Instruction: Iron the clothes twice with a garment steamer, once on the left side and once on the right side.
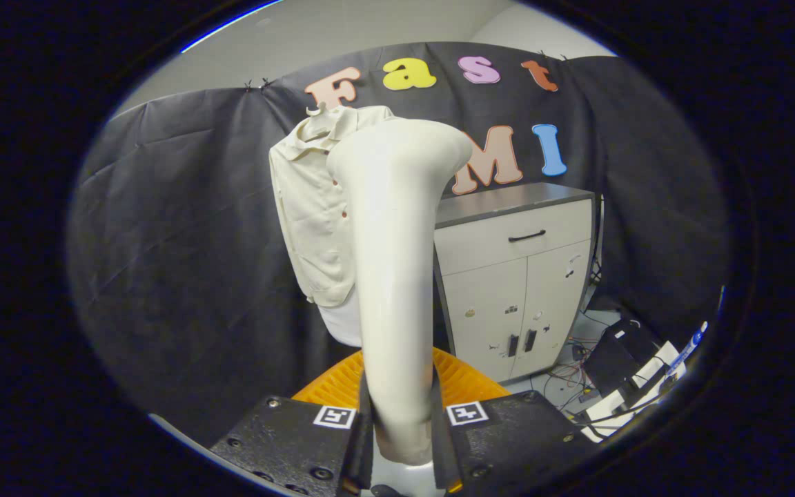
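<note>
The gripper (401, 442) is clamped on the handle of the garment steamer (397, 276), both fingers pressing its sides. The steamer stands upright between them, its head raised in front of the cream shirt (311, 207) hanging beyond. A cabinet (515, 290) stands beside the shirt; an orange basket (463, 383) lies below.

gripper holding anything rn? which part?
Yes: the gripper is shut on the garment steamer, both fingers pressing the lower end of its handle, head pointing up toward the shirt.
</note>
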The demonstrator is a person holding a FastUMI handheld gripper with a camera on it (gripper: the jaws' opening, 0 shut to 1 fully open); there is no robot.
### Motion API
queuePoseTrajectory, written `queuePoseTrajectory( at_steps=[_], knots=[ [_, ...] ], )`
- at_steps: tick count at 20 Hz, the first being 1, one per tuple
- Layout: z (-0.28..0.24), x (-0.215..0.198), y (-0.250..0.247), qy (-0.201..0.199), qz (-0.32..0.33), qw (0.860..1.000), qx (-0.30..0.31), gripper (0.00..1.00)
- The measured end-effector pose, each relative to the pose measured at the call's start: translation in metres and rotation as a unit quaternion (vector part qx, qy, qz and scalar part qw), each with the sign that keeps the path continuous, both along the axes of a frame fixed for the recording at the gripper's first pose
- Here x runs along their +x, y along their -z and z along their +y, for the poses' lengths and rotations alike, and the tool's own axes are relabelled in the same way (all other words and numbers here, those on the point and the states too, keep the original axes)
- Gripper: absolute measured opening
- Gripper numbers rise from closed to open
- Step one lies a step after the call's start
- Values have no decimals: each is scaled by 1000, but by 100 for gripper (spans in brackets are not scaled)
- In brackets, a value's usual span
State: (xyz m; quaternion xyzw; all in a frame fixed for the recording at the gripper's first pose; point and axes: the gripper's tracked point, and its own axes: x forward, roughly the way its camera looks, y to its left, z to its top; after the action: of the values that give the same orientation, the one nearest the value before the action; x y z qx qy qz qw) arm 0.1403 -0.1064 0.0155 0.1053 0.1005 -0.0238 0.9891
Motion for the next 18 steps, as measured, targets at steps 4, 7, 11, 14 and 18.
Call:
queuePoseTrajectory(
  at_steps=[4, 7, 11, 14, 18],
  knots=[
    [-19, -38, 2, -11, -7, 1000, -9, 34],
    [-24, -51, 3, -20, -13, 1000, 6, 33],
    [-33, -70, 0, -8, -18, 1000, 22, 34],
    [-32, -78, 1, 10, -16, 1000, 25, 33],
    [-20, -75, -2, 19, -15, 1000, 17, 33]
  ],
)
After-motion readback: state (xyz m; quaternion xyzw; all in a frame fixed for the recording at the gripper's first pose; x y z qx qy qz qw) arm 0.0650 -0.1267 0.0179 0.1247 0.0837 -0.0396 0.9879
